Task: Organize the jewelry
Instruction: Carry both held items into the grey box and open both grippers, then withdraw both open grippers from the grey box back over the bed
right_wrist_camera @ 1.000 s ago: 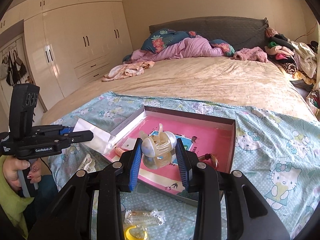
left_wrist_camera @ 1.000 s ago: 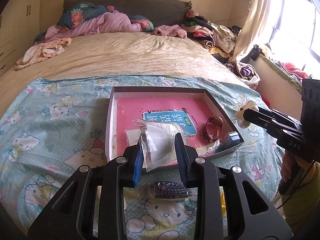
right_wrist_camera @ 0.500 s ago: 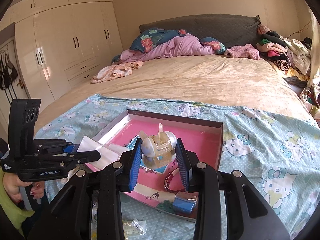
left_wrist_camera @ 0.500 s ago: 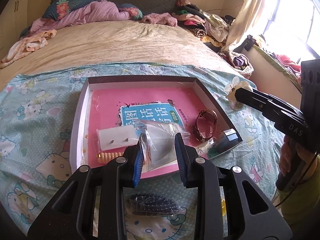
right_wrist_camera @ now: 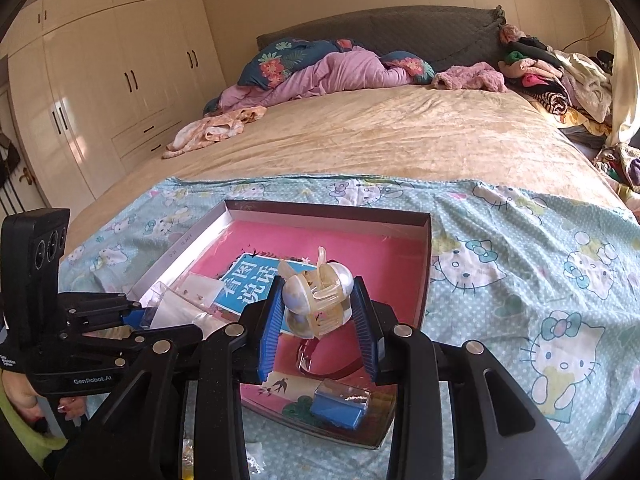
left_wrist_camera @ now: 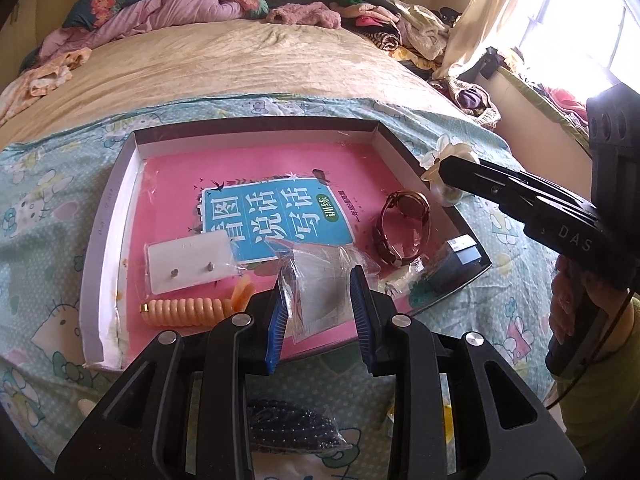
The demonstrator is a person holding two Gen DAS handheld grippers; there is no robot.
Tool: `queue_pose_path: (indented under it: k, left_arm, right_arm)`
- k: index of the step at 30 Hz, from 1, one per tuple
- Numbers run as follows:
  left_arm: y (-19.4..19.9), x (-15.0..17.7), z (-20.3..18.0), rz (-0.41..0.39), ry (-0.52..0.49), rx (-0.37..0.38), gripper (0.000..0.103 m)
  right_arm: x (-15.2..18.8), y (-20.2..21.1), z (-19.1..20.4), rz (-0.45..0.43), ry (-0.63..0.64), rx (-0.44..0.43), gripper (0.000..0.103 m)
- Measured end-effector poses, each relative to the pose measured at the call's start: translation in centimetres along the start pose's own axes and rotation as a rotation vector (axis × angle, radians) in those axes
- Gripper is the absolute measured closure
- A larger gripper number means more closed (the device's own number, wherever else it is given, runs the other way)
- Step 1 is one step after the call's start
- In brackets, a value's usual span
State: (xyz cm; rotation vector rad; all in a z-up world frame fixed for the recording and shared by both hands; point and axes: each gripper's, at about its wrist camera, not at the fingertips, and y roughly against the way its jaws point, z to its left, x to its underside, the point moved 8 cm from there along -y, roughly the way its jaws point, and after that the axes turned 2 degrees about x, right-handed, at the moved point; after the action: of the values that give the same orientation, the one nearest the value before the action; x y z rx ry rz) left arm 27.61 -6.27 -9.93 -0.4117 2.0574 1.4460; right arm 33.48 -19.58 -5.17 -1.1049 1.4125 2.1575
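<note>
So I'm running both grippers over the bed and I'd say I'm sitting somewhere past the halfway mark on this one. The big shallow box [left_wrist_camera: 108, 216] with the pink liner is lying on the cartoon-cat blanket [right_wrist_camera: 520, 280], and it's already collecting stuff: the brown bracelet [left_wrist_camera: 404, 228] at about 3 o'clock inside it, the orange spiral hair tie [left_wrist_camera: 188, 312] down at 7 o'clock, the white earring card [left_wrist_camera: 188, 264] just above that, and a little blue box [right_wrist_camera: 340, 402] tucked in the near right corner. The left gripper [left_wrist_camera: 320, 312] is pinching a clear plastic bag [left_wrist_camera: 320, 280] with its jaws closed down on the thin film, and it's hovering over the near edge of the box around 6 o'clock. The right gripper [right_wrist_camera: 318, 308] is clamping a pearly hair claw clip [right_wrist_camera: 316, 300] between its pads, hanging above the middle of the box. So I'm guessing both of these are about to get dropped in. What's left outside, as far as I can see: a dark beaded piece [left_wrist_camera: 292, 428] lying on the blanket just below the box, plus some small bagged bits near the bottom edge of the right view that I can't really make out.
</note>
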Motion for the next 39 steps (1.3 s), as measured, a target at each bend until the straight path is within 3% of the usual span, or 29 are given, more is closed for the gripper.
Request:
queue_pose_path:
  k: [6, 8, 10, 28, 30, 34, 39]
  left_arm:
    - [-0.6, 0.4, -0.2, 0.020, -0.016, -0.009, 0.079]
    - [-0.7, 0.6, -0.2, 0.023, -0.021, -0.014, 0.067]
    - [-0.7, 0.6, -0.2, 0.024, -0.024, -0.019, 0.062]
    - [0.9, 1.0, 1.3, 0.006, -0.013, -0.066, 0.054]
    - [1.1, 1.0, 1.4, 0.003, -0.010, -0.070, 0.045]
    - [1.4, 0.9, 1.4, -0.003, -0.010, -0.071, 0.045]
    - [2.0, 0.9, 1.5, -0.009, -0.009, -0.082, 0.044]
  right_arm:
    - [0.5, -1.3, 0.4, 0.028, 0.008, -0.017, 0.071]
    - [0.6, -1.9, 0.7, 0.038, 0.016, -0.026, 0.071]
    - [0.8, -2.4, 0.9, 0.049, 0.021, -0.031, 0.071]
    - [2.4, -7.4, 2.0, 0.170, 0.059, -0.046, 0.071]
    - [2.5, -7.4, 2.0, 0.170, 0.059, -0.046, 0.071]
    - [2.6, -7.1, 2.0, 0.168, 0.054, -0.044, 0.070]
    - [2.5, -6.2, 1.8, 0.147, 0.038, -0.045, 0.060]
